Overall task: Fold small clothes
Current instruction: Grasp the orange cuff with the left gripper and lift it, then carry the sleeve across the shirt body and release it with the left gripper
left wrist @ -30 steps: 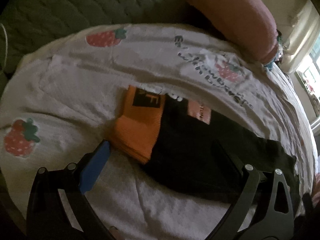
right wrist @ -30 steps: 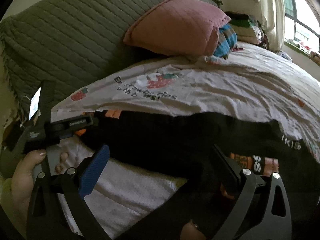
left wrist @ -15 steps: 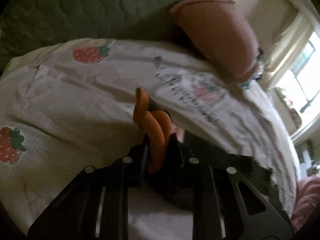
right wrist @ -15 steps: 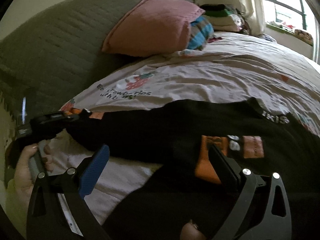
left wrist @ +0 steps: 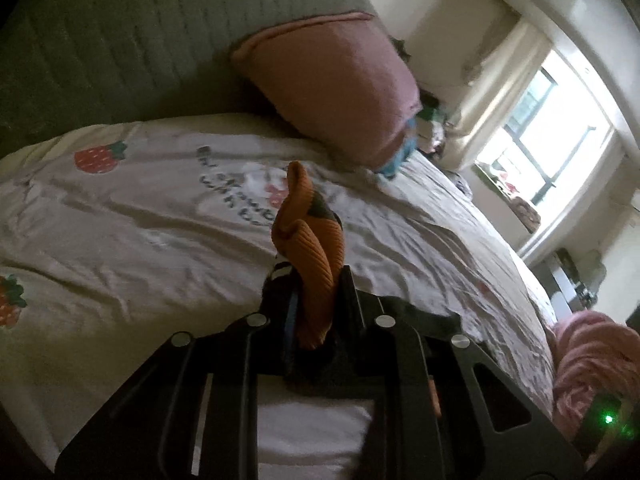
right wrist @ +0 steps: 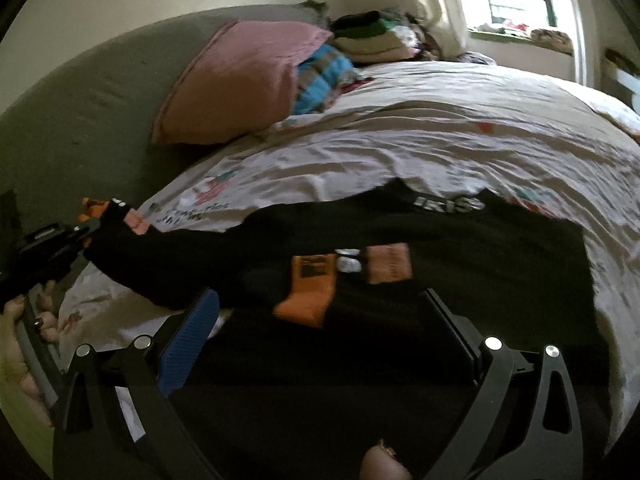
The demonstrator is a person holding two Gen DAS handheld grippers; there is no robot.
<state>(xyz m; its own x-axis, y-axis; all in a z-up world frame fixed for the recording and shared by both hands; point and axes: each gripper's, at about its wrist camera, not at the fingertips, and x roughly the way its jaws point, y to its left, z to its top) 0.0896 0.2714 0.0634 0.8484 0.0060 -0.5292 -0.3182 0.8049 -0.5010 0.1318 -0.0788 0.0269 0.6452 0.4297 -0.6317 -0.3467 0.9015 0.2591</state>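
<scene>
Ribbed orange knit cuff (left wrist: 316, 256) on matt black cloth garment (right wrist: 400, 240); crumpled cotton-like bedsheet (left wrist: 140, 208).

A: Which text can be read?

B: White capitals "IRIS" on the black garment (right wrist: 400, 232), upper right of centre in the right wrist view.

A: And on the sheet (right wrist: 440, 148)?

B: Dark print beside a strawberry picture, left of centre in both views. Blurred; no word reads with certainty.

A: The orange patches (right wrist: 390, 262) on the garment?

B: Dark marks only, not legible.
</scene>
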